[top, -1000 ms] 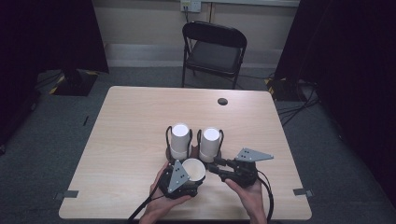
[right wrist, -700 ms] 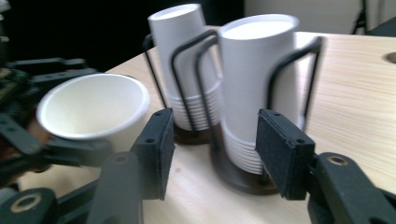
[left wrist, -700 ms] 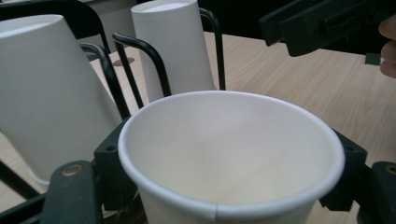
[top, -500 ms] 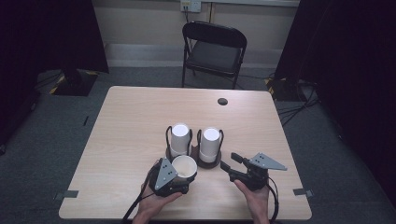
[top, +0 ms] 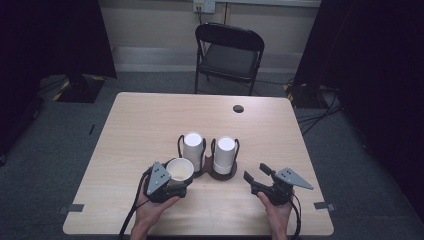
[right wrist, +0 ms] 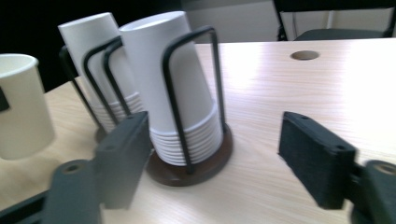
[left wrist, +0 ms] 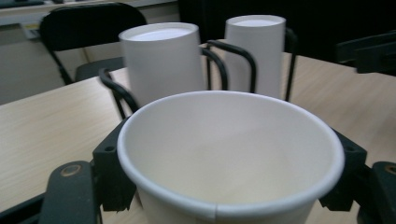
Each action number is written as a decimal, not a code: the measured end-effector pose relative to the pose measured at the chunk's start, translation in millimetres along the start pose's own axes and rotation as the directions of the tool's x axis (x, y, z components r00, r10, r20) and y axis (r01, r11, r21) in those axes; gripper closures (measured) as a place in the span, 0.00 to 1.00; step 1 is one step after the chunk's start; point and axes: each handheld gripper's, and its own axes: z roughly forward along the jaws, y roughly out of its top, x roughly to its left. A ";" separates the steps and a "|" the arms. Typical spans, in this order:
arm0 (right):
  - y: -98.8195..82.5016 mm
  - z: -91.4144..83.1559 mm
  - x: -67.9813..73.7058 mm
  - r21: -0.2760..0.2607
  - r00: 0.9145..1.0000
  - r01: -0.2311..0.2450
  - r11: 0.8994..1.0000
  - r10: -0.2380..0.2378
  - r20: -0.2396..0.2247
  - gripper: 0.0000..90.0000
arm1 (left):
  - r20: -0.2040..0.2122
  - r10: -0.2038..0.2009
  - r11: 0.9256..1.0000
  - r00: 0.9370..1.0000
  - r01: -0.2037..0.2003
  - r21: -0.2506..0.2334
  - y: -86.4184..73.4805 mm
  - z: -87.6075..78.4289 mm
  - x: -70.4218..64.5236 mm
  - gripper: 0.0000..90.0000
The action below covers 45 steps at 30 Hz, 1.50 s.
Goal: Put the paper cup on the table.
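My left gripper [top: 172,184] is shut on a single white paper cup [top: 180,170] held upright, mouth up, near the table's front. In the left gripper view the cup [left wrist: 231,154] sits between the black jaws, its inside bare. Just behind it stand two wire cup holders on dark round bases, each with a stack of upside-down white cups: the left stack [top: 193,147] and the right stack [top: 225,154]. My right gripper [top: 255,173] stands open to the right of the right stack [right wrist: 180,93], nothing between its fingers.
The wooden table [top: 150,125] has a round cable hole [top: 238,108] at the back right. A black folding chair [top: 229,55] stands behind the table. Bare tabletop lies to the left and far side of the holders.
My right gripper has drawn back from the cup to the right and stands open. The left gripper keeps hold of the cup and has shifted slightly left.
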 end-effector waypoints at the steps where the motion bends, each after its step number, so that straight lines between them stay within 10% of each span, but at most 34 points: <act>1: -1.8 0.0 -1.3 0.005 1.000 0.004 1.000 -0.004 -0.005 0.25 | -0.002 -0.009 1.000 1.000 0.009 -0.008 0.0 -1.8 3.2 0.26; 24: -28.1 2.8 -22.4 -0.040 0.992 0.016 0.999 -0.010 0.127 0.19 | -0.188 -0.098 0.993 0.977 0.082 -0.090 6.6 -2.1 62.0 0.27; 32: -30.6 3.2 -17.8 -0.059 0.969 0.048 0.997 -0.033 0.244 0.15 | -0.207 -0.089 0.994 0.974 0.073 -0.081 5.5 2.5 77.0 0.26; 45: -33.3 0.0 -12.6 -0.090 0.972 0.117 0.989 -0.095 0.216 0.15 | -0.229 -0.098 0.995 0.969 0.088 -0.052 2.7 20.6 100.1 0.26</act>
